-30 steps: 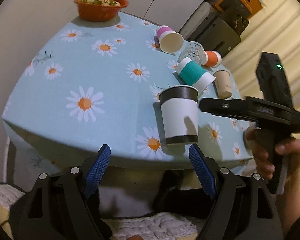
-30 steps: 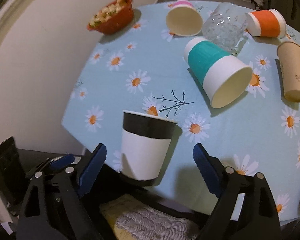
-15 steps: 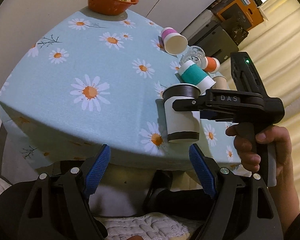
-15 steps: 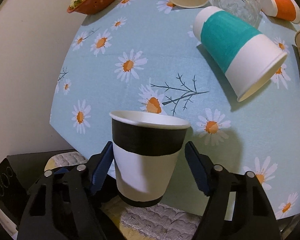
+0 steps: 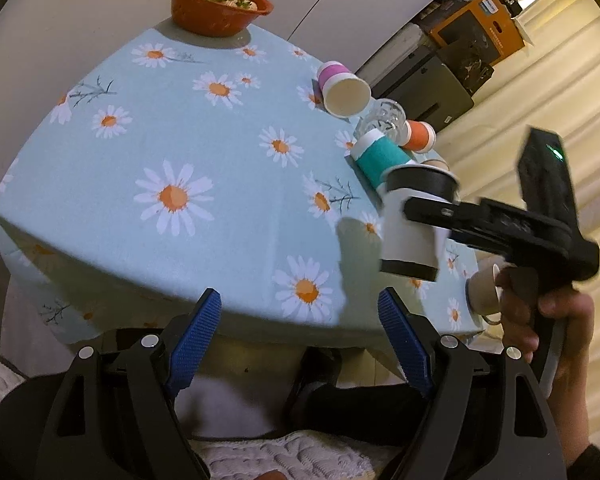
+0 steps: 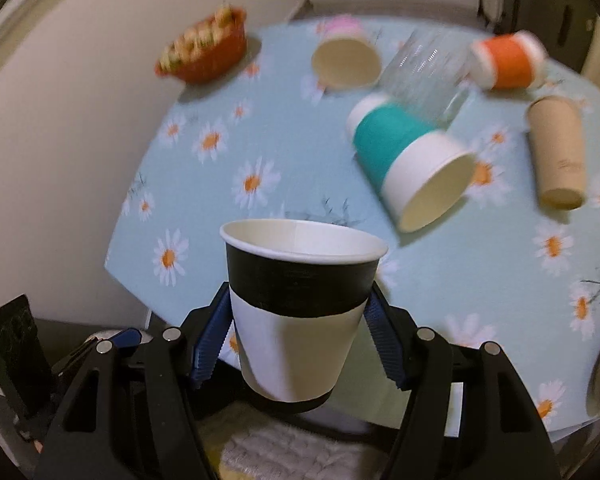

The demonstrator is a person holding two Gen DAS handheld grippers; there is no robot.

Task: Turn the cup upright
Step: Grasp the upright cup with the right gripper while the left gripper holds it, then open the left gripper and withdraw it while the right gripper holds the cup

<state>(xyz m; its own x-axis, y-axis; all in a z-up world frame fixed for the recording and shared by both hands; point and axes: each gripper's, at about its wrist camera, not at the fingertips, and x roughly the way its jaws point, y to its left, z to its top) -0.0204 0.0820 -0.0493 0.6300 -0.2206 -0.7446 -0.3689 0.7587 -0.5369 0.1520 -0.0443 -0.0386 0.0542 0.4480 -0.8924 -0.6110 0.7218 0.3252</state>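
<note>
A black-and-white paper cup (image 6: 296,312) stands upright between the blue pads of my right gripper (image 6: 296,340), which is shut on its sides. In the left wrist view the same cup (image 5: 414,224) hangs above the table's near right edge, clamped by the right gripper (image 5: 428,216). My left gripper (image 5: 300,336) is open and empty, in front of the table's near edge. A teal-and-white cup (image 6: 408,164), a pink cup (image 6: 346,58), an orange cup (image 6: 508,62) and a brown cup (image 6: 558,152) lie on their sides.
A clear glass (image 6: 428,76) lies among the cups. An orange bowl of food (image 5: 218,4) sits at the far corner of the daisy tablecloth (image 5: 172,152). Another brown cup (image 5: 482,288) is at the right edge. Boxes (image 5: 476,32) stand beyond the table.
My right gripper closed on the black-and-white cup and lifted it off the table toward the right. My left gripper stayed open near the table's front edge.
</note>
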